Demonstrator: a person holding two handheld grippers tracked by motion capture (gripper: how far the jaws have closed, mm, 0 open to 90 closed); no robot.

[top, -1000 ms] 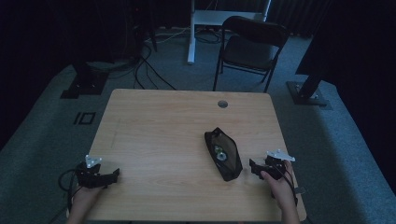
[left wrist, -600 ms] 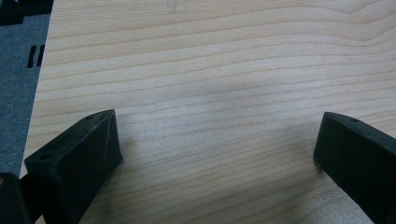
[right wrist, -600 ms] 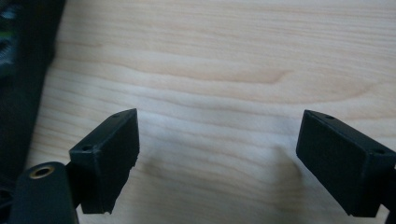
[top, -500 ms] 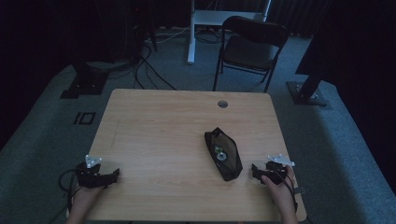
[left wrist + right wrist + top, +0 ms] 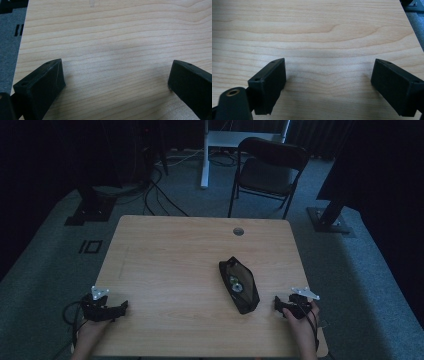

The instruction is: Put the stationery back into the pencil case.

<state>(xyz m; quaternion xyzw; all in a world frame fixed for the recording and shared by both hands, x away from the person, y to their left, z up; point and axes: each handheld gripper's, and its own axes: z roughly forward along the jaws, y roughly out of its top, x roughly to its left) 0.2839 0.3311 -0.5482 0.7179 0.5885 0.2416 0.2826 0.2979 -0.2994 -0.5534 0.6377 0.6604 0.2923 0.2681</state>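
One open black pouch [image 5: 239,285] on table [image 5: 165,255], small pale items inside.

The pouch [image 5: 239,284] lies on the surface [image 5: 175,255], right of centre, with small items inside it. The right claw [image 5: 278,304] sits just beside it at 4 o'clock. The left claw [image 5: 123,307] rests at 8 o'clock, well apart. A chair [image 5: 267,170] stands beyond the far edge at 1 o'clock.
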